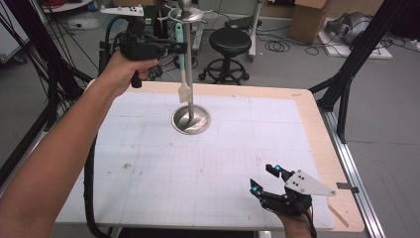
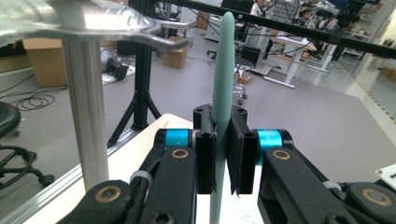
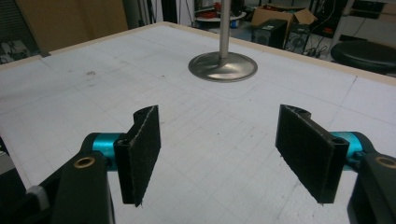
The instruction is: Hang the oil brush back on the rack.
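Left gripper [image 1: 179,48]: jaws pressed together on the mint-green spatula [image 1: 183,69], held upright beside the stand's pole [image 1: 188,74], raised above the table [image 1: 208,163].
Right gripper [image 1: 267,179]: jaws spread, empty, low over the table's near right corner.
Stand base [image 1: 191,119]: round metal disc on the table.

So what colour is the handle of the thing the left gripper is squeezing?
Pale mint green; the handle shows best in the left gripper view.

White gridded surface [image 1: 148,163] with wood edge, metal stand's round base [image 1: 191,119] far centre, small stains near left
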`<action>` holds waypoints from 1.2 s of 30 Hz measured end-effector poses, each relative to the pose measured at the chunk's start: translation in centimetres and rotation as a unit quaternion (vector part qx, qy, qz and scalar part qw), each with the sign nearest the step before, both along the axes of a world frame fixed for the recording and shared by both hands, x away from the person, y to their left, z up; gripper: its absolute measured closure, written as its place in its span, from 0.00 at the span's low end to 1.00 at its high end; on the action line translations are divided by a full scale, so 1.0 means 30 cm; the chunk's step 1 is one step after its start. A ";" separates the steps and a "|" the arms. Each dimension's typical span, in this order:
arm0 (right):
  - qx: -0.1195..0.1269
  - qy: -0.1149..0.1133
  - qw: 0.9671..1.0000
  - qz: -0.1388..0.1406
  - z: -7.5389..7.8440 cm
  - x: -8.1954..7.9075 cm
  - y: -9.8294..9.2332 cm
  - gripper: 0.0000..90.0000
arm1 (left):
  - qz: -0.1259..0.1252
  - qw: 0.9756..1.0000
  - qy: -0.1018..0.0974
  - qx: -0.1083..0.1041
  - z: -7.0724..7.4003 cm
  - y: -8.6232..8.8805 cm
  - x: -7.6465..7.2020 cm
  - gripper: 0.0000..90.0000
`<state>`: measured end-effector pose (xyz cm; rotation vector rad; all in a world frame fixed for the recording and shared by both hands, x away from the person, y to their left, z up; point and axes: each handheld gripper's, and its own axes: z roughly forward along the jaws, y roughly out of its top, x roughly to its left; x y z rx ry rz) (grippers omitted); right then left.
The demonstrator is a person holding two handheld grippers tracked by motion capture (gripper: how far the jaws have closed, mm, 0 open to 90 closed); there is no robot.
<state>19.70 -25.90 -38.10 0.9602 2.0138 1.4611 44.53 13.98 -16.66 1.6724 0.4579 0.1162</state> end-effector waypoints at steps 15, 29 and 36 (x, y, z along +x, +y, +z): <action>0.000 -0.004 1.000 0.003 -0.001 0.000 -0.009 0.33 | 0.000 1.000 0.010 0.000 -0.011 0.006 0.039 0.92; -0.004 -0.004 1.000 0.008 0.000 -0.005 0.000 0.33 | -0.011 1.000 0.008 0.006 0.000 -0.031 0.044 0.92; -0.007 -0.002 1.000 0.009 -0.002 -0.003 0.000 0.34 | -0.018 1.000 0.008 0.006 0.000 -0.032 0.042 0.92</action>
